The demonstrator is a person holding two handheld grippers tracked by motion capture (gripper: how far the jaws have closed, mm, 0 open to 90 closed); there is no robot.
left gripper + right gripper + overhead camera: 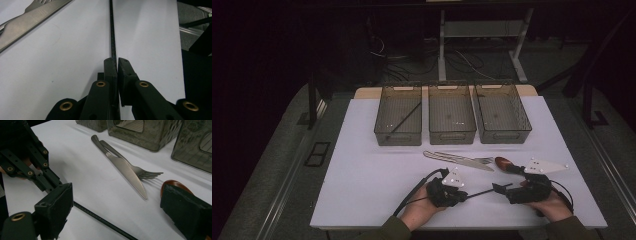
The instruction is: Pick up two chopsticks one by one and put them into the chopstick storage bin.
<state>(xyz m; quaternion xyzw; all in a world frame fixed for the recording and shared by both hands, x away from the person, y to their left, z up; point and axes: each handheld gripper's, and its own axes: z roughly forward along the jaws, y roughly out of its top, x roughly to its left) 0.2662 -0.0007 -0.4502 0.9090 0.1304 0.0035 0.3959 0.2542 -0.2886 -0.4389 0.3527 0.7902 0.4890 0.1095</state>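
Thin black stick (479, 192) lay flat on white counter (362, 180), clamped at 1 end by left claw (117, 65). Right claw (120, 205) held apart, just above stick. Near beyond: knife (125, 168), fork (142, 173).

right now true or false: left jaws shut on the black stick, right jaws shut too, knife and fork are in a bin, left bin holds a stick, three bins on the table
1. The left gripper has its jaws shut on the thin black stick. True.
2. The right gripper is shut as well. False: its jaws stand wide apart, gripping nothing.
3. The knife and fork lie in a bin. False: they lie crossed on the table.
4. The left bin holds a stick. True.
5. Three bins stand in a row. True.
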